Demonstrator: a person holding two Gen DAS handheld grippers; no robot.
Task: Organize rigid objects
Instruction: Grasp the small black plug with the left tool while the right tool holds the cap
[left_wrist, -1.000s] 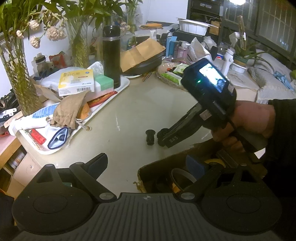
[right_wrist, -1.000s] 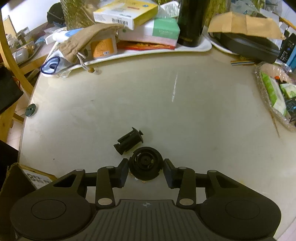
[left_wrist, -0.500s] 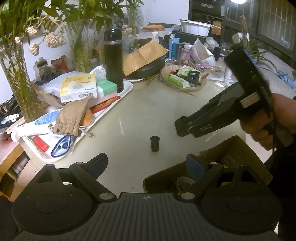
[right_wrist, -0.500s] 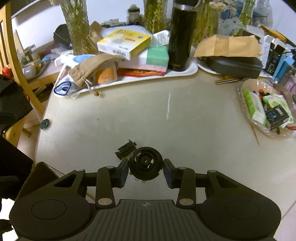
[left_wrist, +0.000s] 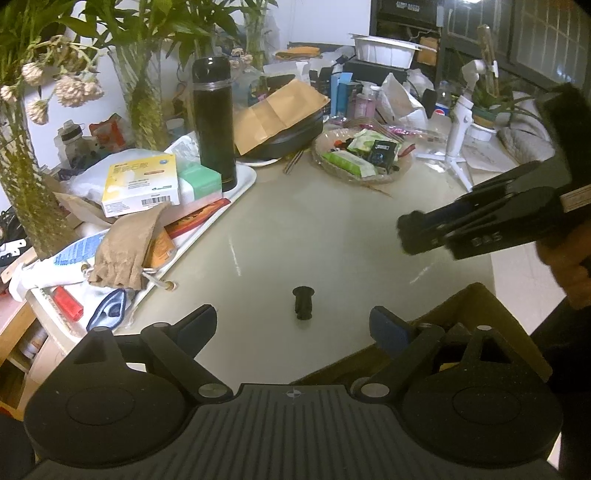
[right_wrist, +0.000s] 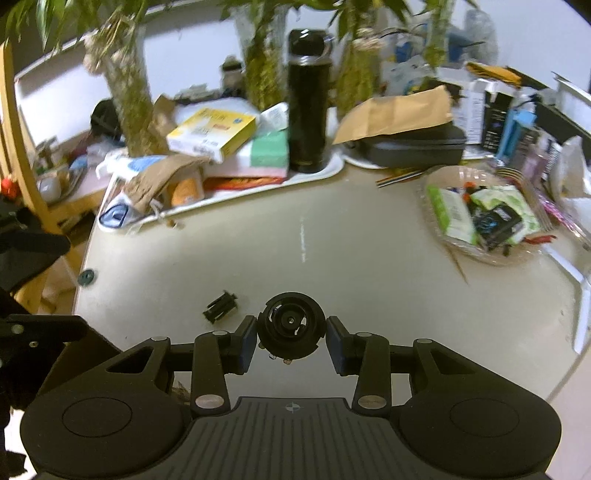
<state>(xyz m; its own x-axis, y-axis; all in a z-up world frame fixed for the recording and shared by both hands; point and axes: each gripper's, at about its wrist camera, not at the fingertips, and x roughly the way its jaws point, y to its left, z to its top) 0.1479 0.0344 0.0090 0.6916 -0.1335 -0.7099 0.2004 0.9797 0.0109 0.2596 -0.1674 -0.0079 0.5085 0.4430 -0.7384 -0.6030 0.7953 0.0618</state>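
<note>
A small black plug (left_wrist: 303, 302) lies on the beige table (left_wrist: 332, 240), just ahead of my left gripper (left_wrist: 295, 325). That gripper's jaws are wide and closing, and its pads touch nothing. The plug (right_wrist: 220, 306) also shows in the right wrist view, on the table to the left of my right gripper (right_wrist: 291, 339). The right gripper is shut on a round black part (right_wrist: 291, 325) and holds it above the table. From the left wrist view, a hand holds the right gripper (left_wrist: 424, 232) raised at the right, over an open cardboard box (left_wrist: 476, 295).
A white tray (left_wrist: 243, 184) at the back left carries boxes, a cloth pouch (left_wrist: 125, 247) and a tall black flask (left_wrist: 214, 122). Glass vases (left_wrist: 140, 96) with plants stand behind it. A basket (left_wrist: 362, 155) of packets and a white tripod (left_wrist: 458, 140) sit at the back right.
The right gripper has risen off the table with the round part and swung right, toward the box. The left gripper edged toward the small plug, and its fingers narrowed slightly.
</note>
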